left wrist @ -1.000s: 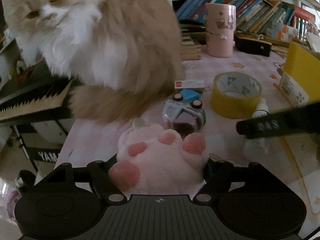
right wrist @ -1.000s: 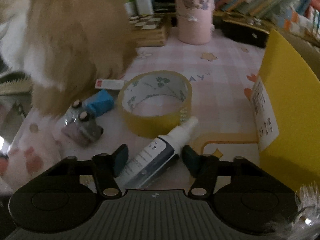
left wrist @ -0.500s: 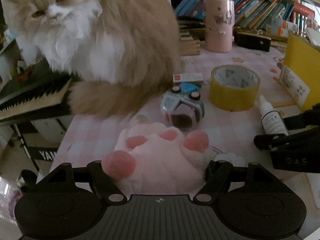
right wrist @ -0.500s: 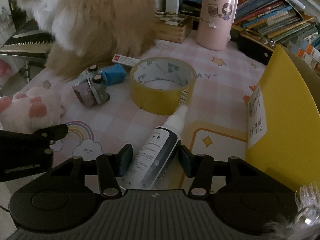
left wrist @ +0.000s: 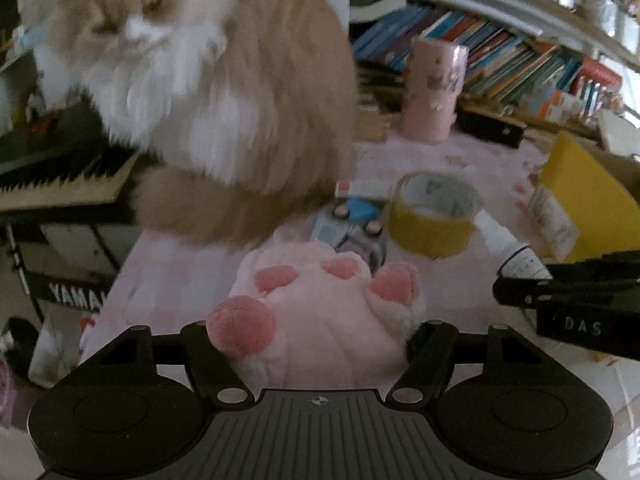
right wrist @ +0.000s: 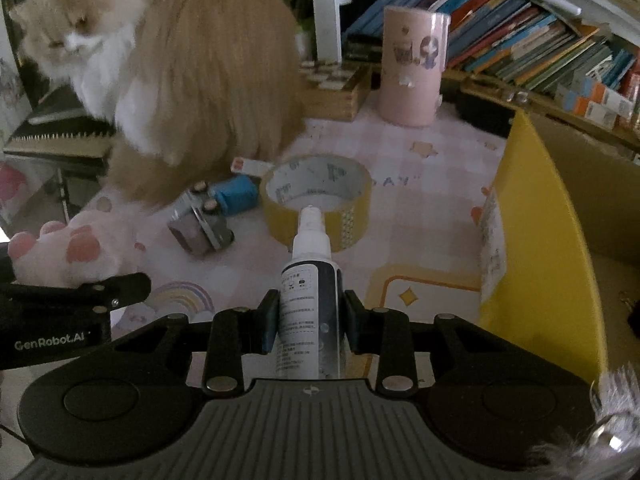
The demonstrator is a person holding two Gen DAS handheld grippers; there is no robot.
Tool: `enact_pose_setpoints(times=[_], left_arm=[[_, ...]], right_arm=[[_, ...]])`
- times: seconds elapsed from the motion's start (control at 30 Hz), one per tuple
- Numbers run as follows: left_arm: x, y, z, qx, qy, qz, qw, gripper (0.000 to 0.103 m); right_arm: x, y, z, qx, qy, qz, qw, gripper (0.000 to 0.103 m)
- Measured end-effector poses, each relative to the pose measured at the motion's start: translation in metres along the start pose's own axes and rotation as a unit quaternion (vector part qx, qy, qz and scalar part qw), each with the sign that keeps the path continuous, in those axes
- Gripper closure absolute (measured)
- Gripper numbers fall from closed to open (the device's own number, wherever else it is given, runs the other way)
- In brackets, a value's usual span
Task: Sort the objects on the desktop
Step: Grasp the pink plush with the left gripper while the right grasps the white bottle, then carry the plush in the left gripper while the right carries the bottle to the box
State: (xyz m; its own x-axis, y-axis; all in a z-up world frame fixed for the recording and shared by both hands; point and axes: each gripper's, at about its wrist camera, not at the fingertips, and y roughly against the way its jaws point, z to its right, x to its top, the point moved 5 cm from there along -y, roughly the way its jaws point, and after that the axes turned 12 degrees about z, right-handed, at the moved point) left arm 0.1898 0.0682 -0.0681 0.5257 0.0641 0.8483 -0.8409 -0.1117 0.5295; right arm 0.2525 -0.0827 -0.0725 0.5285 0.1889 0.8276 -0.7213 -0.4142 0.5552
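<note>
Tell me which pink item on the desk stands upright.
The tall pink cylinder cup at the back, by the books, stands upright. The pink plush paw lies flat, between the left gripper's closing jaws.

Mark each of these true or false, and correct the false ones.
1. The right claw has a spray bottle between its fingers. True; its jaws are closing on it.
2. The left claw has the tape roll between its fingers. False; a pink plush paw sits there, and the yellow tape roll lies on the desk beyond it.
3. A cat sits on the desk behind the toy car. True.
4. The pink cup lies on its side. False; it stands upright near the books.
</note>
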Motion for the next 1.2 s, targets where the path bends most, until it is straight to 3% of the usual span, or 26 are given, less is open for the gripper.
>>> enact_pose_setpoints(times=[0.27,1.2], left_arm=[[0.012,0.037,0.000,-0.028,-0.014,0.041,0.9987,0.032],[-0.050,0.150,-0.003,-0.100,-0.054,0.043,0.9925,0.031]], right_arm=[[0.001,0.036,-0.016,-0.003,-0.016,0.021,1.000,0.073],[-0.081,0.145,-0.084,-0.046,-0.056,0.014,0.997,0.073]])
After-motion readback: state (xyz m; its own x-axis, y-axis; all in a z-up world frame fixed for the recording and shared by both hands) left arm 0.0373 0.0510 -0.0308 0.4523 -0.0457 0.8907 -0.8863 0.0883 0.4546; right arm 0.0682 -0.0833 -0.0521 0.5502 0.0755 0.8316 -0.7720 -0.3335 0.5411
